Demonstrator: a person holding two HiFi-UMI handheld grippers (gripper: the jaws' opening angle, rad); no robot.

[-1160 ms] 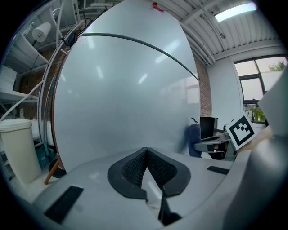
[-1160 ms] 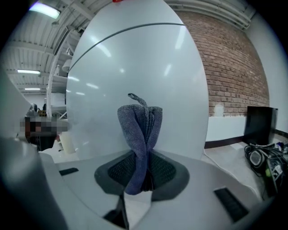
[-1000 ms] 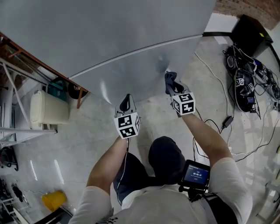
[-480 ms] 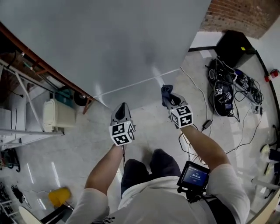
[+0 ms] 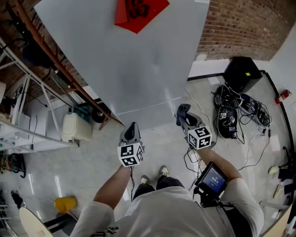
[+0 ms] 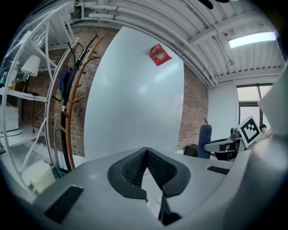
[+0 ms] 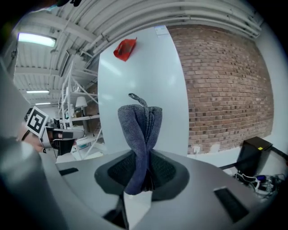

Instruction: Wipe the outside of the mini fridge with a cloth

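Left claw: my left claw [image 5: 132,127] [image 6: 145,151] has its jaws pressed together, with nothing between them. It points at the front of the fridge.
Right claw: my right claw [image 5: 185,117] [image 7: 143,155] is pinching the folded dark blue terry cloth [image 5: 181,109] [image 7: 139,123]. The cloth stands upright out of the jaws in a twisted bundle.
Fridge: the tall white flat-fronted fridge [image 5: 134,60] [image 6: 135,99] [image 7: 148,76] rises ahead of both claws, against a red brick wall [image 5: 240,23].
Cloth and fridge: the cloth is near the fridge's lower right corner. I cannot tell whether it touches.
On the fridge: a red paper square [image 5: 138,9] [image 6: 158,55] [image 7: 124,48] hangs diamond-wise near the top.
To my right: a black box [image 5: 243,71] and a tangle of dark cables [image 5: 231,115] lie on the pale floor [image 5: 69,166].
To my left: a white metal shelving rack [image 5: 27,134] stands beside the fridge, and a small yellow container [image 5: 64,203] sits on the floor.
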